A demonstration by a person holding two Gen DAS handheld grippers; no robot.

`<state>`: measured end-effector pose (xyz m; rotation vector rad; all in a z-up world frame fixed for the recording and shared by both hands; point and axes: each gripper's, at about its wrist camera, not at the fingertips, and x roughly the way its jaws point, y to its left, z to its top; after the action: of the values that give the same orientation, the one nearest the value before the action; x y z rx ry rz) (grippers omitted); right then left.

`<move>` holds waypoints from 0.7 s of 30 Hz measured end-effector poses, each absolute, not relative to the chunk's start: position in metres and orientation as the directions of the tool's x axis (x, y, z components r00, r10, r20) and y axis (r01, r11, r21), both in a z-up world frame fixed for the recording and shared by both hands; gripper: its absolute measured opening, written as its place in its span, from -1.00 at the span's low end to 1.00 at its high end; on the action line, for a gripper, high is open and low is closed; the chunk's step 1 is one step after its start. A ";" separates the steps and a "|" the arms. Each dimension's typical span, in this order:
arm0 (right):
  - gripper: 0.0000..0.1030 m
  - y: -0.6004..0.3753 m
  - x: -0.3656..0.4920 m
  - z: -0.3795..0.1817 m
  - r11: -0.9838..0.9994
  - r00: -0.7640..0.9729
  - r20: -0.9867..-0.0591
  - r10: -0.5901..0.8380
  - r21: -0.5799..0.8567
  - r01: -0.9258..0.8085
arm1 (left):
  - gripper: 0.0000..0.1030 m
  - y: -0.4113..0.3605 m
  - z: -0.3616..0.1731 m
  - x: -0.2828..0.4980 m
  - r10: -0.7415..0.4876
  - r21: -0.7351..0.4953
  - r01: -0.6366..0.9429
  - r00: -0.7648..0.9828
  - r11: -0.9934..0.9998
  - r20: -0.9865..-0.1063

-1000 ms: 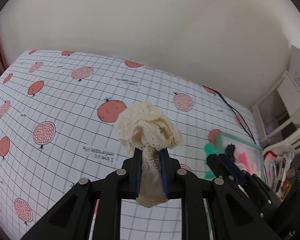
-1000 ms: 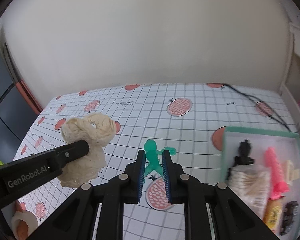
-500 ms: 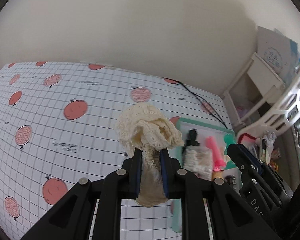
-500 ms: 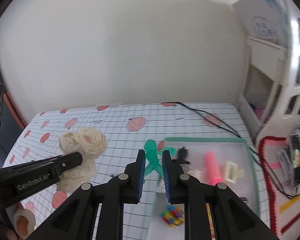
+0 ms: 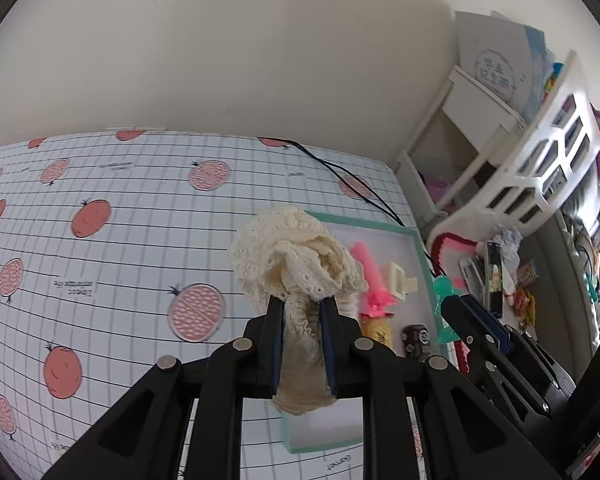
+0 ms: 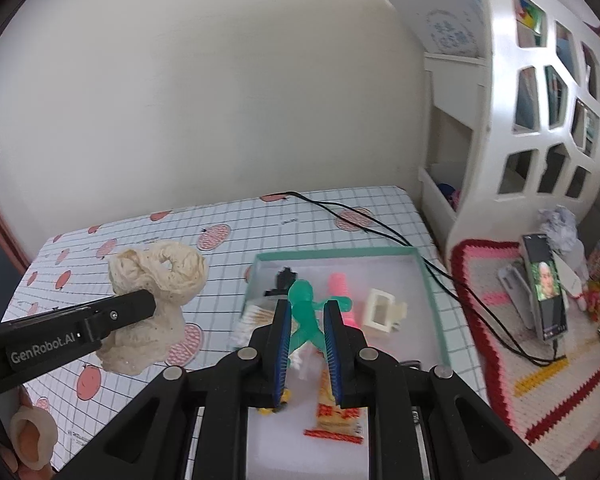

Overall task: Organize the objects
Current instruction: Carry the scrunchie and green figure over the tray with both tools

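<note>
Now my left hand-held gripper [image 5: 302,344] is clenched on a cream lace scrunchie [image 5: 296,260], whose frilly bunch swells out past the blue pads while a tail of it hangs between them; in the right wrist view it sits at about nine o'clock [image 6: 156,280], lifted clear of the bench [image 6: 228,248] with its grid cloth and red fruit prints. Moving right, my right hand-held gripper [image 6: 306,344] is grasping a green toy figure [image 6: 306,312] by its lower half, its round head and one arm poking out above the pads. That figure hangs over the near part of the teal-rimmed tray [image 6: 428,280], which lies at twelve o'clock and holds a black clip [image 6: 282,280], a pink comb [image 6: 340,292] and a cream claw clip [image 6: 382,310]. At three o'clock a phone [image 6: 546,284] stands propped on a crocheted mat [image 6: 500,304].
</note>
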<state>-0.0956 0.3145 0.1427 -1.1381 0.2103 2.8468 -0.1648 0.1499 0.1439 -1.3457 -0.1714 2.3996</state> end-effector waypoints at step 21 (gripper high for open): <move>-0.72 0.373 -0.103 0.079 -0.971 -0.627 -0.779 0.025 0.130 -0.201 | -0.65 0.210 0.096 -0.166 0.370 -0.266 -0.311 -0.347 -0.912 -0.862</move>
<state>-0.1033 0.3731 0.0787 -1.2908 0.3104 2.7076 -0.1661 0.2100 0.0961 -1.4816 -0.0770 2.2836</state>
